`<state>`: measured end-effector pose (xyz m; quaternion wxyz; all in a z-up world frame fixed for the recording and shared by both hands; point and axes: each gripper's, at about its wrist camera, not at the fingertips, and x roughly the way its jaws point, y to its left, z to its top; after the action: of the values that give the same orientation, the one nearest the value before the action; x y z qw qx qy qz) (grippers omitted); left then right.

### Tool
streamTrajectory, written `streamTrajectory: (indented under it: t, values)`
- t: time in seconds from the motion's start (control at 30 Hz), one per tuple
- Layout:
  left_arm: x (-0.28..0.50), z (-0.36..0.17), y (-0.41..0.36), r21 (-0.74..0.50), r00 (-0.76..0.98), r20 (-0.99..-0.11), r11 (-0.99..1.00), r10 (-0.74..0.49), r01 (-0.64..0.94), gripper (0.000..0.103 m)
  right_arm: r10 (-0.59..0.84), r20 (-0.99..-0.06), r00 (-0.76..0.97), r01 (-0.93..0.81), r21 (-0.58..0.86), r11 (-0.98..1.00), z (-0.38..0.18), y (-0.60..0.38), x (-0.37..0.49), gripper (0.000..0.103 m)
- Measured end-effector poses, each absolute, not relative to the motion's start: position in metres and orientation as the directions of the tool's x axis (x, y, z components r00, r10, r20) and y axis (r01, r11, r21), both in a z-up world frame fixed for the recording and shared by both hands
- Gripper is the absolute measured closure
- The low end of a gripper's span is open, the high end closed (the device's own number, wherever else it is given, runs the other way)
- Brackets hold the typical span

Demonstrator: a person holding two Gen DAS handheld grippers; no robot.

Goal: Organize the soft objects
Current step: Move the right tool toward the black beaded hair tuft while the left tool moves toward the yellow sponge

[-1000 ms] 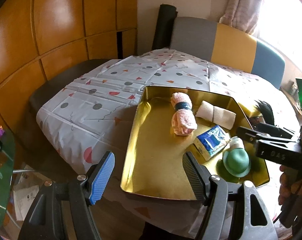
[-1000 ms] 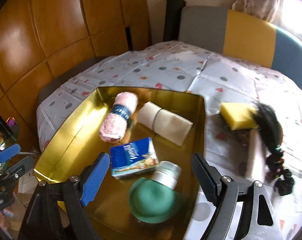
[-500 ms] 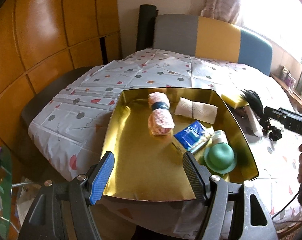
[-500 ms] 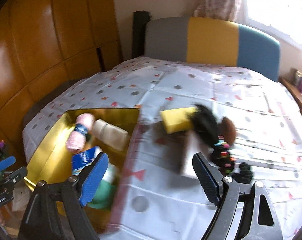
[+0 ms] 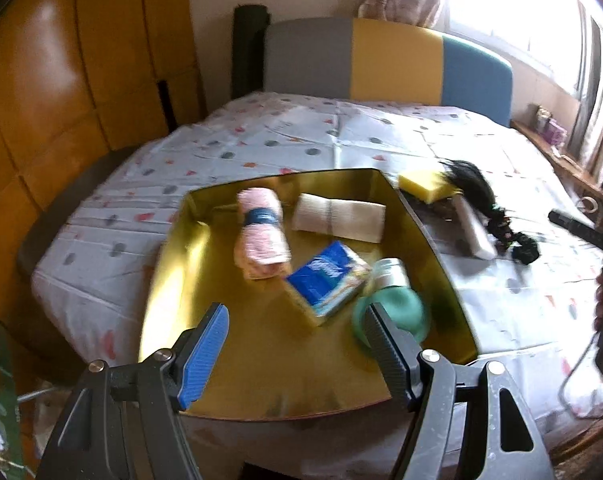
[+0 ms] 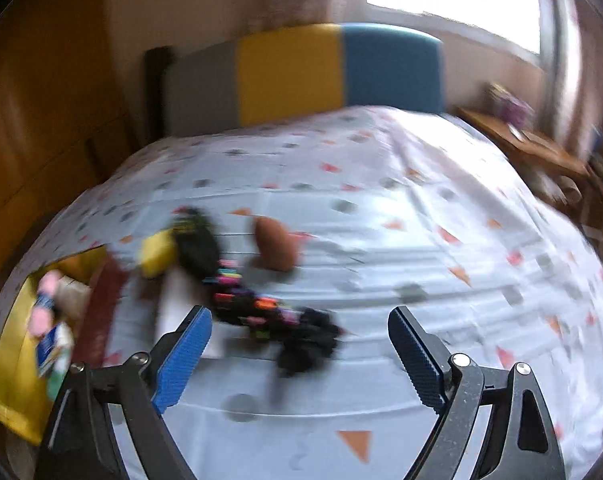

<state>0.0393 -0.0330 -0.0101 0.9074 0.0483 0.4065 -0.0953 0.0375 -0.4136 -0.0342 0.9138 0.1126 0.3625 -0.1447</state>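
A gold tray (image 5: 261,368) on the spotted tablecloth holds a pink rolled towel (image 5: 261,240), a beige folded cloth (image 5: 339,218), a blue tissue pack (image 5: 327,282) and a green hat (image 5: 393,312). My left gripper (image 5: 295,344) is open and empty above the tray's near edge. Right of the tray lie a yellow sponge (image 5: 423,185), a black braided hairpiece (image 6: 257,300) with coloured bands and a white block (image 5: 475,232). My right gripper (image 6: 299,356) is open and empty just above the hairpiece's near end. A brown soft lump (image 6: 275,246) lies behind it.
The table (image 6: 401,208) is round, covered with a white cloth with dots and triangles. A grey, yellow and blue bench back (image 5: 381,60) stands behind it. Wooden wall panels (image 5: 61,100) are on the left. A wooden ledge (image 6: 521,144) runs at the right under the window.
My right gripper has swung right, from over the tray to over the black hairpiece. My left gripper has shifted slightly right over the tray. Both stay open.
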Motion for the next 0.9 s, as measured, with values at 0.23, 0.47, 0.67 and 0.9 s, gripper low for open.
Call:
streamTrajectory:
  t: [0.23, 0.47, 0.67, 0.9]
  values:
    - [0.058, -0.003, -0.066, -0.057, 0.610, -0.758, 0.956, -0.229, 0.288, 0.032, -0.179, -0.715, 0.676, 0.484, 0.248, 0.839, -0.040, -0.462, 0.027, 0.011]
    - [0.088, 0.003, -0.120, 0.011, 0.593, -0.765, 0.915, -0.252, 0.403, 0.032, -0.147, -0.715, 0.683, 0.452, 0.256, 0.855, -0.038, -0.450, 0.030, 0.010]
    - [0.131, -0.004, -0.174, 0.108, 0.558, -0.791, 0.841, -0.250, 0.530, 0.035, -0.112, -0.719, 0.686, 0.441, 0.288, 0.850, -0.039, -0.449, 0.030, 0.009]
    - [0.193, -0.034, -0.222, 0.116, 0.448, -0.861, 0.766, -0.240, 0.632, 0.023, -0.077, -0.720, 0.689, 0.424, 0.315, 0.849, -0.040, -0.449, 0.033, 0.009]
